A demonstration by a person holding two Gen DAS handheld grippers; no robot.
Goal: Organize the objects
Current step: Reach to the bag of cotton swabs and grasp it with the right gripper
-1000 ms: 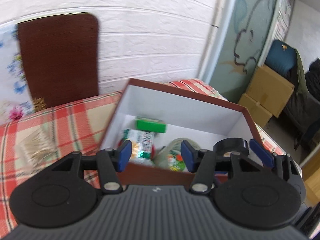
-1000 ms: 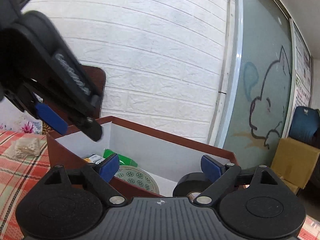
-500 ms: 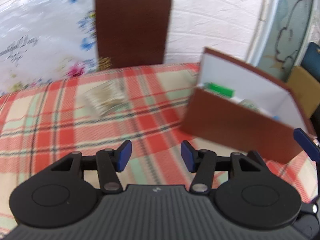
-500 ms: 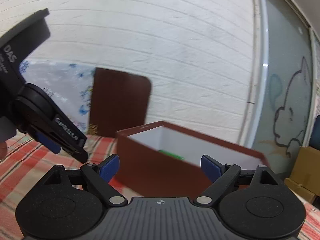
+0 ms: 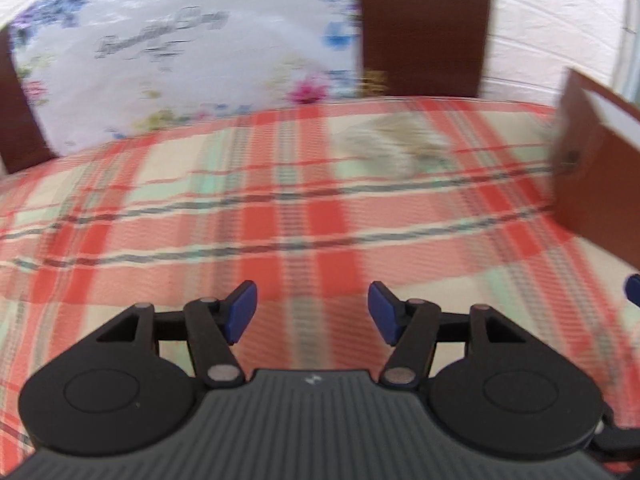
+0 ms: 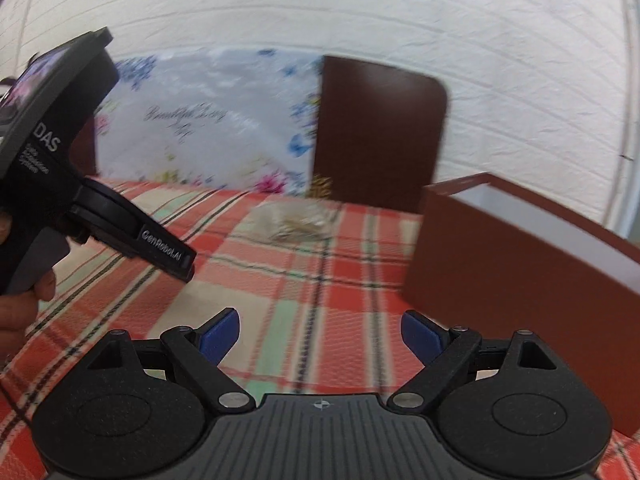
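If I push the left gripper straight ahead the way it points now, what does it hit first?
Probably the plaid tablecloth: the open left gripper holds nothing and angles down at bare cloth. Farther on, slightly right, lies a clear bag; the brown box sits well right. Blur makes depth uncertain.

Woven plaid cloth (image 5: 304, 216) — matt brown cardboard box (image 6: 520, 280).

Both grippers are wide open with nothing between the jaws. The left gripper (image 5: 312, 312) points forward and a bit down, blue pads spread apart. The right gripper (image 6: 320, 336) is the same deal, jaws parted and empty. From the right camera, the left one sits off to its left side, with the person's hand (image 6: 20, 300) wrapped around its handle.
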